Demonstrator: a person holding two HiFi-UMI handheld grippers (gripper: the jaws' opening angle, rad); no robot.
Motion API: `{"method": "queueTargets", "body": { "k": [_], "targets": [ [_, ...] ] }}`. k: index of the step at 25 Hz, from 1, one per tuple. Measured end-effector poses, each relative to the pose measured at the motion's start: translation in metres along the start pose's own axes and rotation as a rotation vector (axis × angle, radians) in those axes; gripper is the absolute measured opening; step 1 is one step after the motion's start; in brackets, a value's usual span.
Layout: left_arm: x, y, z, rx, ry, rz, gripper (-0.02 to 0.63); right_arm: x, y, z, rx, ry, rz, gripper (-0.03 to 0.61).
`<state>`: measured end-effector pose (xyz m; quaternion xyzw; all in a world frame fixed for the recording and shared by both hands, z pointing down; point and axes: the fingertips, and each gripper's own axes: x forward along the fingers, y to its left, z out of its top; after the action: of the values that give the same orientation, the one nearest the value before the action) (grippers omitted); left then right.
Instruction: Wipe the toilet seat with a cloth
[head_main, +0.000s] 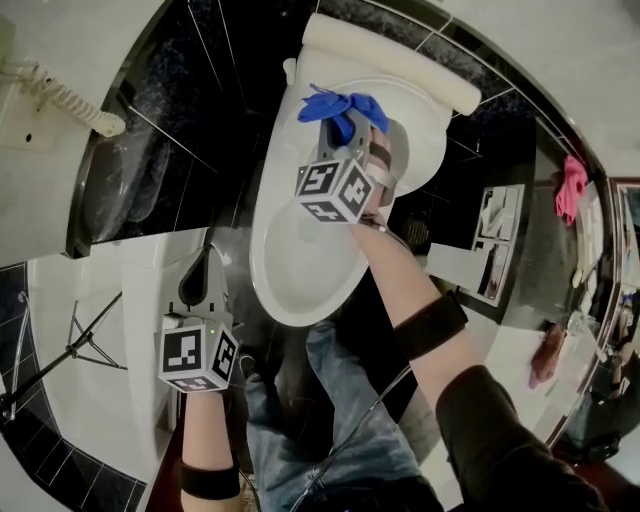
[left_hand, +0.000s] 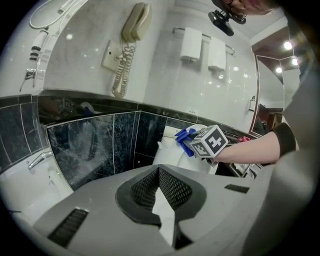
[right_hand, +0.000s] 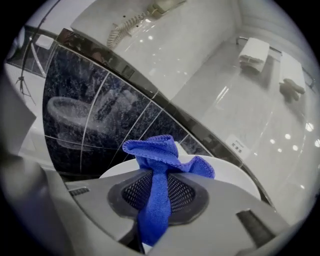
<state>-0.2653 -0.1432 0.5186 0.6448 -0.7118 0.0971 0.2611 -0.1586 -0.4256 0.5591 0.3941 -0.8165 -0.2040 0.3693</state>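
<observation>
The one soft blue microfibre cloth (right_hand: 159, 167) looked light and limp, likely to flop and bunch. The right gripper (head_main: 347, 138) clenched it by its gathered middle over the rear of the single white oval toilet seat (head_main: 292, 262), a sound hold that left loose folds free for wiping. The left gripper (left_hand: 159, 187), the second of two, was closed on nothing, off to the seat's left.

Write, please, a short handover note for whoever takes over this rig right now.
Left hand-held gripper: shut, empty, held off to the side of the toilet seat.
Right hand-held gripper: shut on the blue cloth, over the rear of the toilet seat.
Done: cloth gripped and at the seat.
Left: wipe the seat; whether the cloth touches it yet cannot be told.
</observation>
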Motion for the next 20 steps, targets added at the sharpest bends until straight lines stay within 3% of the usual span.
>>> {"method": "queueTargets", "body": {
  "k": [3,11,20],
  "targets": [
    [-0.004,0.002,-0.006,0.004,0.003,0.011,0.000,0.009,0.042,-0.011,-0.076,0.032,0.088,0.098],
    [-0.013,0.022,-0.018,0.008,-0.024,0.048,0.000,0.041,0.108,-0.033,-0.116,0.121,0.198,0.098],
    [-0.010,0.045,-0.083,0.014,-0.007,0.053,0.000,0.056,0.204,-0.106,-0.209,0.230,0.268,0.097]
  ]
}}
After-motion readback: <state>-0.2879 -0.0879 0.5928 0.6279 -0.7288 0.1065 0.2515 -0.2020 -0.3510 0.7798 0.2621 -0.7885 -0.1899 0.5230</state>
